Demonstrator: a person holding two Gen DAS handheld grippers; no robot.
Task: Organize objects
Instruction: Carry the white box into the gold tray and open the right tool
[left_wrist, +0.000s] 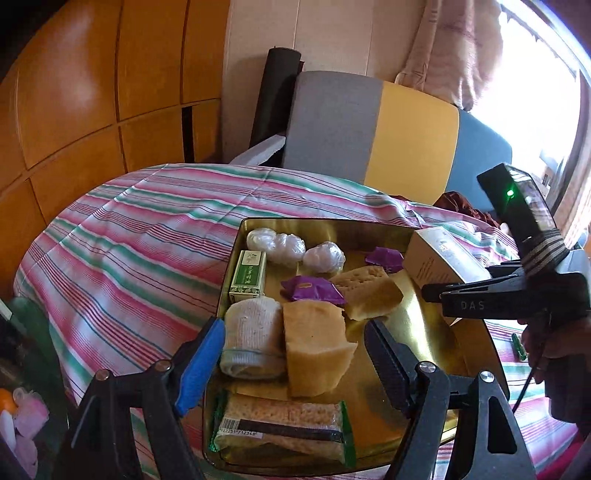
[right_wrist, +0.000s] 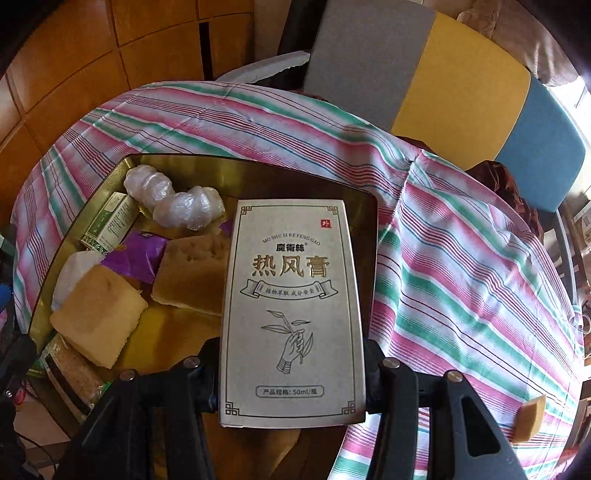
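Holding white carton (right_wrist: 291, 314) in right tool (right_wrist: 293, 373) above gold tray (left_wrist: 417, 325) on striped-cloth desk (left_wrist: 140, 236).

Right tool clamped on carton's two long sides, printed face toward the wrist camera, carton over tray's right part. Left tool (left_wrist: 291, 354) spread apart, nothing between fingers, blue pad (left_wrist: 199, 365) at tray's left rim, black finger over tray floor. Lying in tray: two tan sponge blocks (left_wrist: 314, 350), grey rolled sock (left_wrist: 251, 339), green box (left_wrist: 247, 273), purple wrappers (left_wrist: 314, 290), clear plastic wads (left_wrist: 277, 243), wrapped rice bar (left_wrist: 284, 428). One more tan block (right_wrist: 530, 419) on cloth, well apart, right of tray.
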